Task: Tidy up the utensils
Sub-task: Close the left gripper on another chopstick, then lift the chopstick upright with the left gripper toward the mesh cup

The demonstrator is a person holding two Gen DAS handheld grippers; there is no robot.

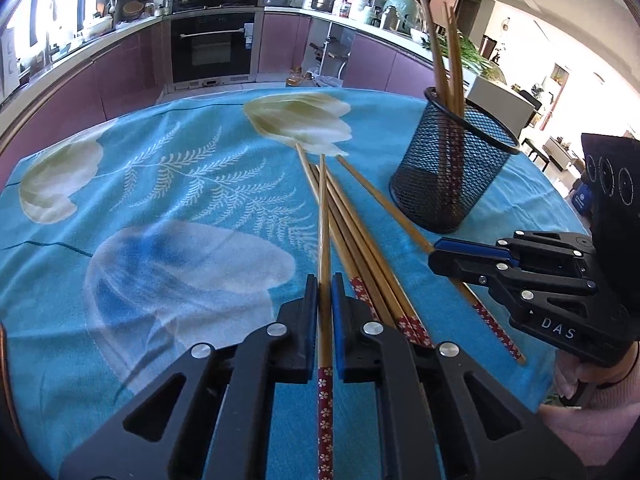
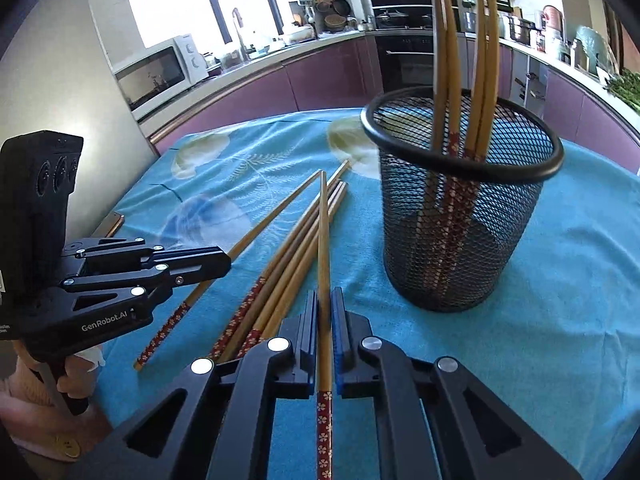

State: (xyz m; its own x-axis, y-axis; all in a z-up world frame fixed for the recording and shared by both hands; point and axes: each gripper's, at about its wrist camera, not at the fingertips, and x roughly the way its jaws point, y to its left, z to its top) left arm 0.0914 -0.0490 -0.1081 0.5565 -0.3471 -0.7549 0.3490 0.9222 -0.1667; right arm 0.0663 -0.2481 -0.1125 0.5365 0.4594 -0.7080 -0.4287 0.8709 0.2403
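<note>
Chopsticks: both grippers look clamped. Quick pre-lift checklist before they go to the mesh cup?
1. Left gripper shut on one chopstick: ok.
2. Right gripper shut on its own chopstick: ok.
3. Each holds a single stick only: ok in the wrist views.
4. Held sticks free of the loose pile: cannot tell, they lie across or beside it.
5. Mesh cup upright on the tablecloth: ok.
6. Room in the cup beside the chopsticks already standing there: ok.
</note>
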